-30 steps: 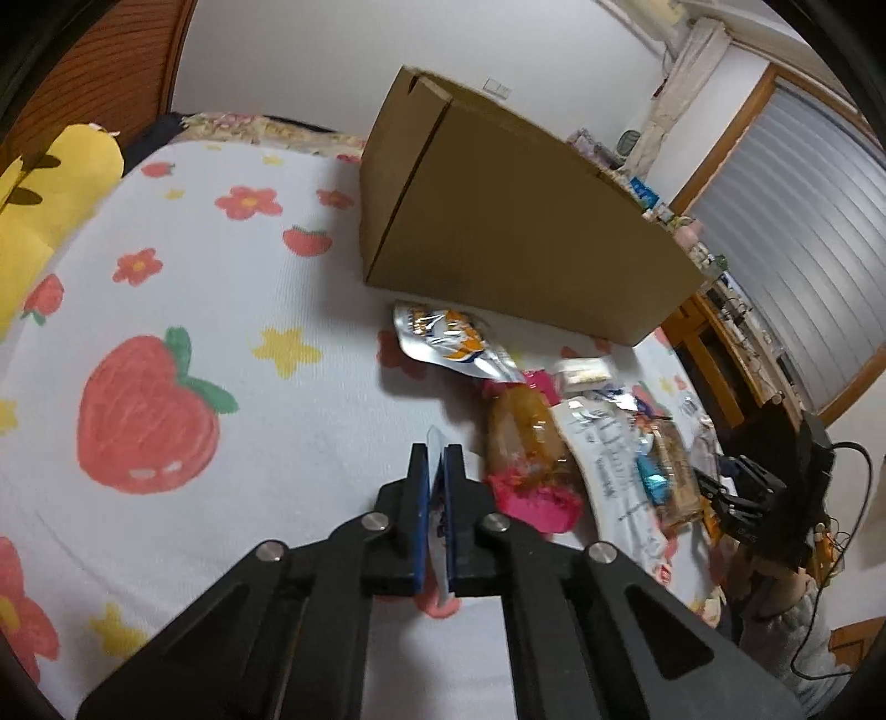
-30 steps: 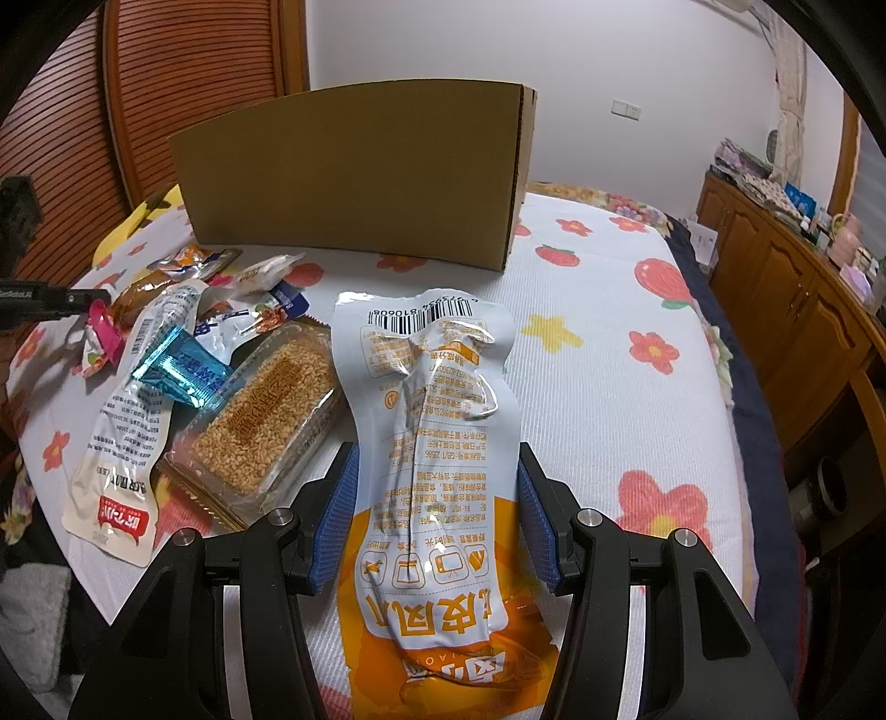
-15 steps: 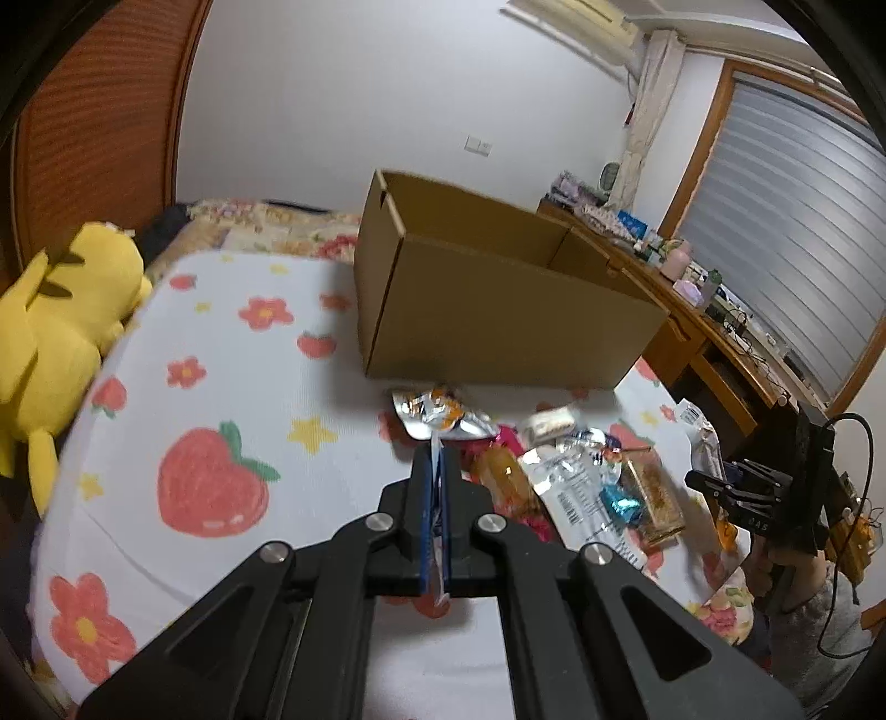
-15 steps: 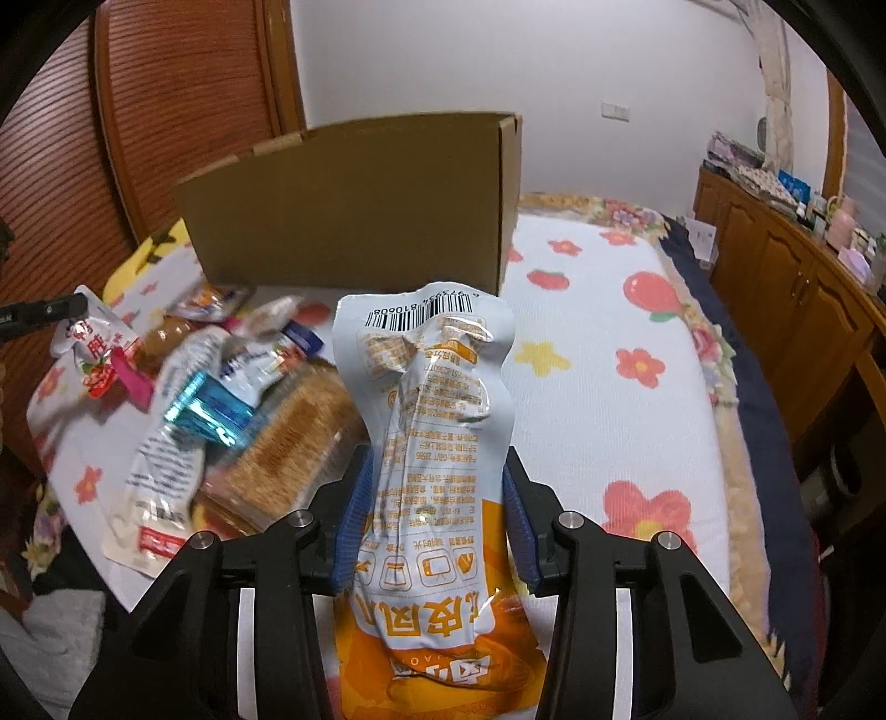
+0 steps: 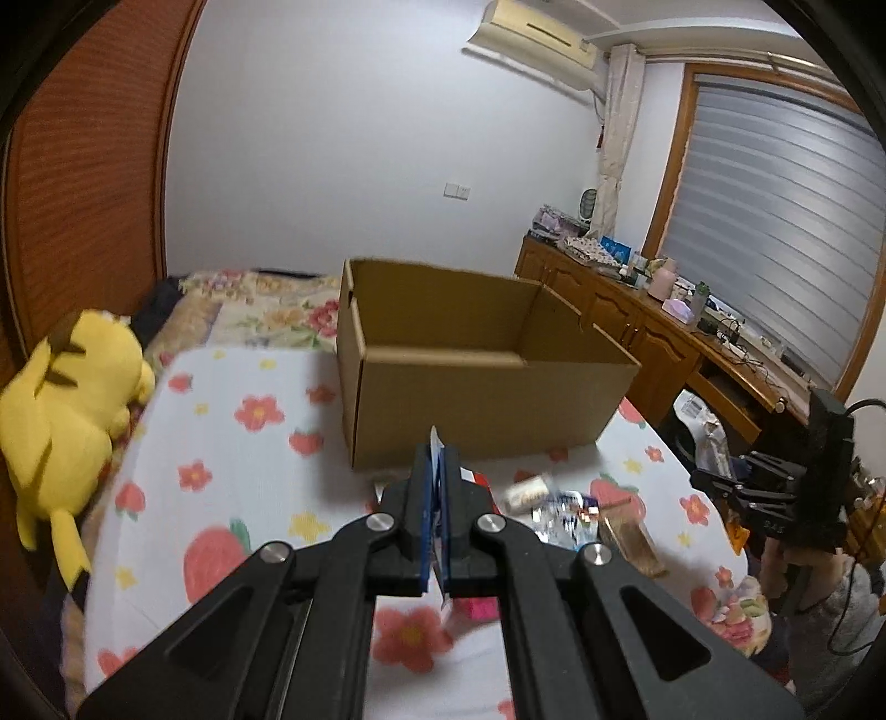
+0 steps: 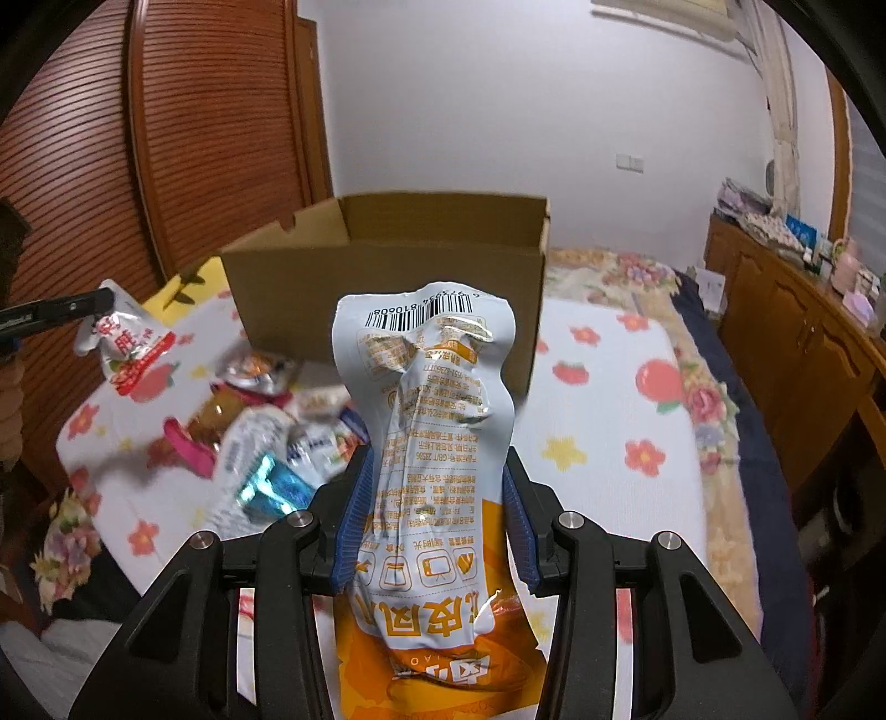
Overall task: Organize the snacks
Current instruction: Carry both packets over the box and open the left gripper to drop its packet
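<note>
Brown box [image 5: 476, 399]; floral sheet [image 5: 221, 443], prob. white.

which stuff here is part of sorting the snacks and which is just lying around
Job:
cardboard box
orange pouch in the right gripper
red and white packet in the left gripper
snack pile on the bed

Lying about:
yellow plush
wooden cabinet
air conditioner

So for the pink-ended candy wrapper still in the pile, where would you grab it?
Judging by the right wrist view, take the pink-ended candy wrapper by its flat pink end, coming from above on the pile's outer side. That end sticks out onto the bedspread, while its amber body sits against other packets.
</note>
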A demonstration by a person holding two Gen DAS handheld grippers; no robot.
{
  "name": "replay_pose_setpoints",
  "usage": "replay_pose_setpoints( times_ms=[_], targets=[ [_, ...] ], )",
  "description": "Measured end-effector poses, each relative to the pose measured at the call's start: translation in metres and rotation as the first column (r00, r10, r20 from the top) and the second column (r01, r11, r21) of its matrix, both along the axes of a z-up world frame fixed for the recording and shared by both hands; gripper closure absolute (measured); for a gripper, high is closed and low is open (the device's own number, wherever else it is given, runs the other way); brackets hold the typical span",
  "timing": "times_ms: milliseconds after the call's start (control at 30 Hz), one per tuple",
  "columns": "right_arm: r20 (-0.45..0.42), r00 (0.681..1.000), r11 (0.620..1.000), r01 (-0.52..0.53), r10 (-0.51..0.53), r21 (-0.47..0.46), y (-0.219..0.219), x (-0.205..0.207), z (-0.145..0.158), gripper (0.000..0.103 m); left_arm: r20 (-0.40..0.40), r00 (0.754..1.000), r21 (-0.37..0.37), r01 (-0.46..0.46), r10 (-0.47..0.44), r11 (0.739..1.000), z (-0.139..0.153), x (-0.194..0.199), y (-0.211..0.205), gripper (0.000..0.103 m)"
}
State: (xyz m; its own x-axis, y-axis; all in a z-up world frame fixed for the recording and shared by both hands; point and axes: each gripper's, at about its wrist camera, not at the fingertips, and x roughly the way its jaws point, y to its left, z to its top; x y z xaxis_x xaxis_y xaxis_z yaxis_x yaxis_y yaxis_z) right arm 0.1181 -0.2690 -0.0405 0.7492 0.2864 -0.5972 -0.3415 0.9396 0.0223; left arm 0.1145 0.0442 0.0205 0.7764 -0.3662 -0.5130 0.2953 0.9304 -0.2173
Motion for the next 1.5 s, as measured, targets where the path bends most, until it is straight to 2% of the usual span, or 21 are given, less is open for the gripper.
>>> replay_pose_setpoints(
  times_ms=[333, 533, 767, 1033, 1333, 1500],
  targets=[
    [0.084, 0.996, 1.000, -0.009, 0.011, -0.018, 0.010, 0.034, 0.040, 0.058, 0.096, 0.995, 0.030, -0.002, -0.001, 1.000, 0.043, 0.053, -0.018, 0.103],
    [0.090, 0.996, 1.000, 0.000, 0.001, -0.007, 0.014, 0.060, 0.054, 0.058, 0.107, 0.994, 0.019, -0.030, 0.028, 0.999, 0.053, 0.092, -0.021, 0.103],
    [0.091, 0.996, 1.000, -0.001, 0.004, -0.031, 0.028, 0.095, 0.068, 0.058, 0.093, 0.994, 0.046, -0.060, 0.055, 0.997, 0.045, 0.132, -0.035, 0.103],
    [0.070, 0.998, 0.998, 0.009, -0.004, -0.069, 0.050, 0.135, 0.068, 0.058, 0.064, 0.995, 0.032, -0.084, 0.082, 0.996, 0.032, 0.170, -0.047, 0.103],
    [0.064, 0.997, 0.995, 0.050, -0.044, -0.091, 0.066, 0.173, 0.062, 0.058, 0.019, 0.996, 0.063, -0.084, 0.083, 0.994, 0.007, 0.180, -0.060, 0.103],
    [0.025, 0.997, 0.993, 0.074, -0.072, -0.091, 0.069, 0.189, 0.051, 0.057, 0.009, 0.998, 0.122, -0.059, 0.059, 0.991, -0.003, 0.178, -0.067, 0.102]
  ],
)
